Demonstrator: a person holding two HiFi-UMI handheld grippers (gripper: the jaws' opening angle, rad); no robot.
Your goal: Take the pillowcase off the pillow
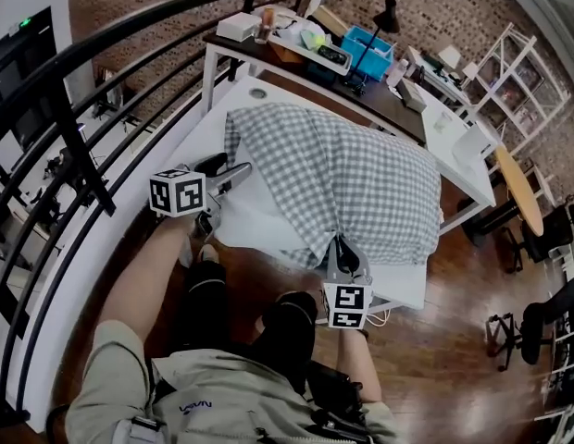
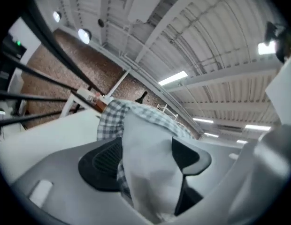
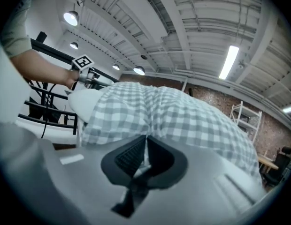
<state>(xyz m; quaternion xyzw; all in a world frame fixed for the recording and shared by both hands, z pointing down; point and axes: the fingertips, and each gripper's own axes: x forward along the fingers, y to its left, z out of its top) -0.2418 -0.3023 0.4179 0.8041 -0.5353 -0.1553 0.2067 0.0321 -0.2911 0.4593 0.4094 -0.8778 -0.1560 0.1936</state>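
Mid-strip: right hand-held gripper (image 1: 342, 245) is pinching checked pillowcase (image 1: 361, 178) on worktop (image 1: 412, 285); left hand-held gripper (image 1: 233, 176) is gaping around exposed pillow (image 1: 259, 218). Next, probably: clamp pillow, pull apart.

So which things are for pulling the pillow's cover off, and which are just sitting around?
For the job:
checked pillowcase
white pillow
left gripper, jaws apart around white cloth
right gripper, pinching the pillowcase

Just lying about:
blue box
black lamp
white shelf
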